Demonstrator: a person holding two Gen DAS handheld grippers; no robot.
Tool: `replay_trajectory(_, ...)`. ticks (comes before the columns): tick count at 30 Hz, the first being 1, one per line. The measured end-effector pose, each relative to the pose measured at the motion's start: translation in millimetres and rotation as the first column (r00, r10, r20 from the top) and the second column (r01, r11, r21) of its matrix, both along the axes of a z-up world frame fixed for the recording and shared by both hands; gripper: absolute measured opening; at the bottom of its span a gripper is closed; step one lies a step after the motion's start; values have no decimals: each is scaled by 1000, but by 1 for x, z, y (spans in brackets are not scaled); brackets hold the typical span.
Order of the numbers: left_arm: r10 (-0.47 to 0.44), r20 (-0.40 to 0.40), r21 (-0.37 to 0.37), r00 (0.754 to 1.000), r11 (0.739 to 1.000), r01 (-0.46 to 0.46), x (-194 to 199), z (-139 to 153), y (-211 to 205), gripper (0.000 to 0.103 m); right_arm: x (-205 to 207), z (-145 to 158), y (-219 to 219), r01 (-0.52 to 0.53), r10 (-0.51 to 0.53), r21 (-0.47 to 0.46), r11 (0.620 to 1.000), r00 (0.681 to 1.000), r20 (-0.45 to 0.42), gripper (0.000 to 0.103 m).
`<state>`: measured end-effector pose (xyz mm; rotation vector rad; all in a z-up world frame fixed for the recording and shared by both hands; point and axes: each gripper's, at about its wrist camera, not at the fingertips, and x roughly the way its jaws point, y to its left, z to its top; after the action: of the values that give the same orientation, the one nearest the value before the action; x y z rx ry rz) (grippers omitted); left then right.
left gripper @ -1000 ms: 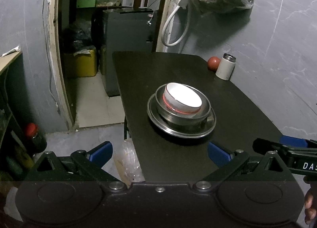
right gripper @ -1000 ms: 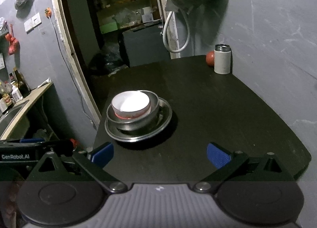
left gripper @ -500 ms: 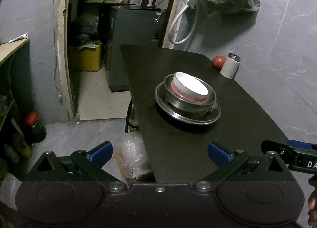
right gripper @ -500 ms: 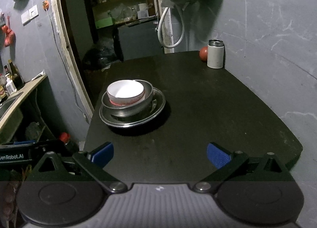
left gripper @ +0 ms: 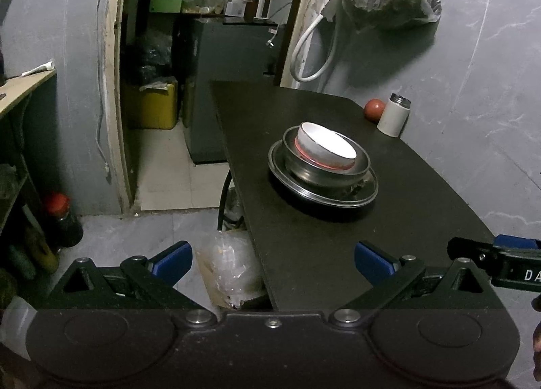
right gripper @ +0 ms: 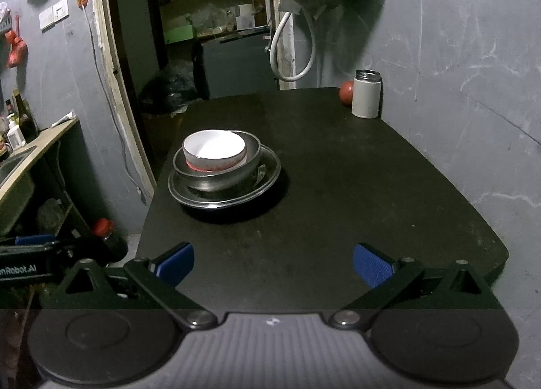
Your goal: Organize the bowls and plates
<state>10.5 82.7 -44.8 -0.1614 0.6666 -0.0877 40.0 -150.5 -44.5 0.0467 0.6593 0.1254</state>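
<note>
A white bowl (left gripper: 326,147) (right gripper: 213,147) with a red base sits tilted inside a steel bowl (left gripper: 360,167) (right gripper: 252,152). Both rest on a steel plate (left gripper: 367,191) (right gripper: 268,170) on the black table (left gripper: 321,240) (right gripper: 338,186). My left gripper (left gripper: 272,262) stands open at the table's near left edge, with nothing between its blue fingers. Over the near edge my right gripper (right gripper: 272,264) is open and holds nothing. Both are well short of the stack. The right gripper's body shows at the left wrist view's right edge.
A white canister (left gripper: 394,115) (right gripper: 367,94) and a red ball (left gripper: 373,106) (right gripper: 346,91) stand at the table's far right by the grey wall. A doorway (left gripper: 203,50) opens at the back. A plastic bag (left gripper: 226,270) lies on the floor. A counter (right gripper: 30,152) is left.
Both grippers have pulled back from the stack, which looks smaller and farther. The left gripper has also shifted left, off the table's edge. The stack has not moved.
</note>
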Motion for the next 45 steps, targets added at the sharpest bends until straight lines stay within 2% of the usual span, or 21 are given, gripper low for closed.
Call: replay_trajectory(45, -19, 5, 12, 1000, 1000, 19, 0, -1, -6, 102, -1, -4, -6, 2, -2, 0, 1000, 1000, -21, 103)
